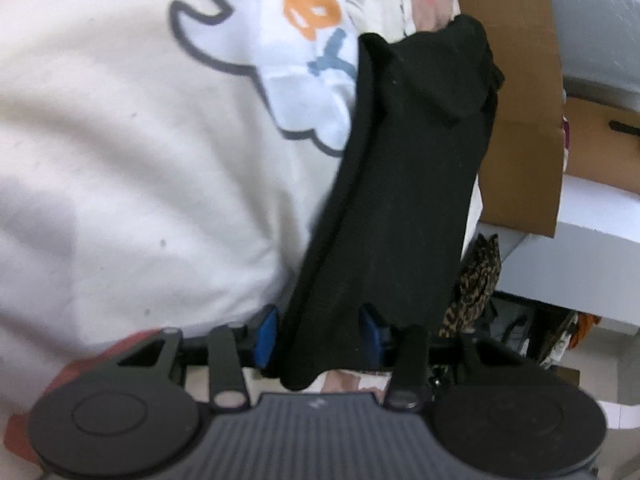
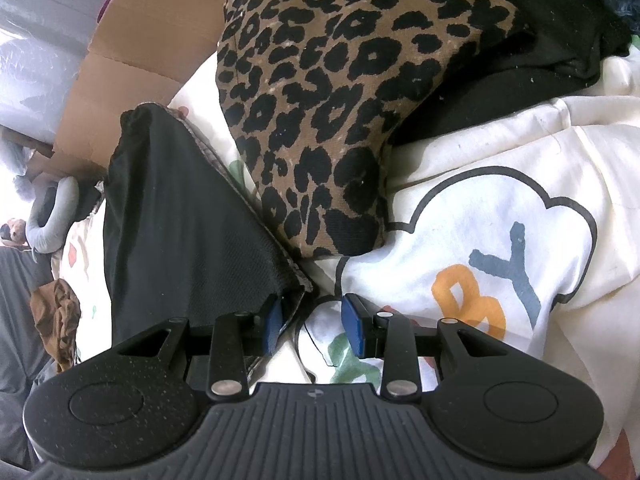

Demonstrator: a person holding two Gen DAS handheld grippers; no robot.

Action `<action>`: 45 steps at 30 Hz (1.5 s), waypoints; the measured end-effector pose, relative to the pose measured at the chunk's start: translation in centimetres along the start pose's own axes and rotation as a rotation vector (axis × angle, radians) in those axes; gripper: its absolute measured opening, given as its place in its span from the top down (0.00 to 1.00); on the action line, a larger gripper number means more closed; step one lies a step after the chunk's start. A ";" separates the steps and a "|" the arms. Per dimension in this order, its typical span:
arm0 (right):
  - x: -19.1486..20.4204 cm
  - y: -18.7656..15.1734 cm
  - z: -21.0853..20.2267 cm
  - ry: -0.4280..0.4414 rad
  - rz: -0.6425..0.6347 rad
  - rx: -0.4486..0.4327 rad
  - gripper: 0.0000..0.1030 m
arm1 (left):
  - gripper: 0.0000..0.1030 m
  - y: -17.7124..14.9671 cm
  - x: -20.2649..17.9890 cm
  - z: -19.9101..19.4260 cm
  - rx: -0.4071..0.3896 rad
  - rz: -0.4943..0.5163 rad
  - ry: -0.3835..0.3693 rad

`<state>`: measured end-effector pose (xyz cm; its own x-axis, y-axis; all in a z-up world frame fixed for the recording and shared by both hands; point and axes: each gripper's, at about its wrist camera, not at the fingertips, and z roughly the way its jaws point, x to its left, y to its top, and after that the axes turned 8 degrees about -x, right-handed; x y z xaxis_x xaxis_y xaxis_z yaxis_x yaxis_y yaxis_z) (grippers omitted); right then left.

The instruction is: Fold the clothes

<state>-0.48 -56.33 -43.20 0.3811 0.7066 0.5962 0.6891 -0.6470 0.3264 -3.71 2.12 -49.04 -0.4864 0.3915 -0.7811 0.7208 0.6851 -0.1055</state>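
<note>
Two handheld grippers, one black garment. My left gripper [image 1: 320, 334] has its blue pads set apart with the black garment [image 1: 400, 184] lying between them; whether they pinch the cloth or merely straddle it I cannot tell. The garment runs forward from the jaws as a narrow doubled band, its far end bunched against a person's hand [image 1: 430, 0], above a cream printed sheet [image 1: 120, 140].

My right gripper [image 2: 312, 326] stands partly open, empty between the pads; a corner of a black cloth panel [image 2: 180, 220] touches its left pad from outside. Whether that panel is the same garment I cannot tell. A leopard-print garment [image 2: 340, 100] lies just ahead on the sheet.

Risks, as I judge them: if the left pads grip only one layer, the doubled band may slide apart and the fold skew. The right jaws, closing here, could catch the sheet below along with the corner and drag it.

Containers: a cardboard box [image 1: 516, 100] stands beside the bed; its contents are hidden.
</note>
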 end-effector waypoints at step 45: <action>2.1 -1.2 0.6 0.109 -0.059 -0.039 0.60 | 0.94 1.1 -10.7 1.8 0.038 0.340 0.360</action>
<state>-0.17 -53.90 -42.80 0.2700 0.7095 0.6509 0.6831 -0.6176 0.3898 3.21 -2.46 -41.88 -0.3553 0.7810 -0.5137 0.8825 0.4614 0.0911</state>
